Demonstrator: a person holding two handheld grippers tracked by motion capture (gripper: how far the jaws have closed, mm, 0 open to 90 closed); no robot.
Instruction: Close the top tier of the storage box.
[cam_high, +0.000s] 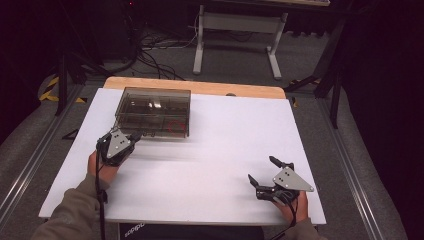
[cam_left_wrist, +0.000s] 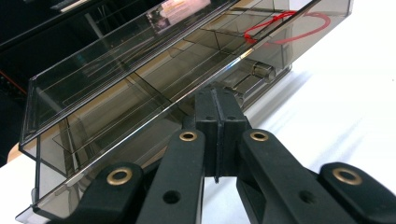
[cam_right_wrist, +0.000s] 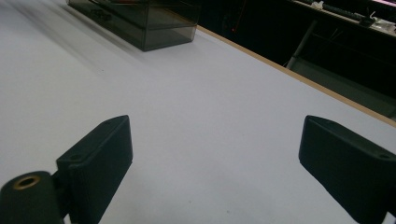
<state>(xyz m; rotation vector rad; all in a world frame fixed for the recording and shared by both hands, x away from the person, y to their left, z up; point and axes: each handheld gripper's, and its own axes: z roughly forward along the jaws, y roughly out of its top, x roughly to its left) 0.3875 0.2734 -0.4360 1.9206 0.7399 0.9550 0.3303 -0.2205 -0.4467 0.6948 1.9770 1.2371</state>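
Pressing its jaws together, pad against pad with nothing visible between them, the left gripper sits at the near edge of the smoky transparent compartment box, its tips right at the front wall near the box's left corner. In the left gripper view the closed tips meet just under the lid's front lip, close to a small clasp; whether they actually touch the plastic I cannot tell. Shut like this, the jaws work as a single narrow finger, which would suit nudging or prying at the lid better than gripping it.

That box stands on the white tabletop toward its far left, lid down, with a red loop lying in one of the compartments near its right end.

Well apart from it, the right gripper rests low at the near right of the table with its jaws spread wide and empty; the right gripper view shows bare white surface between them and the box far off. It seems parked out of the way, ready to steady the box if the left one's push makes it slide.
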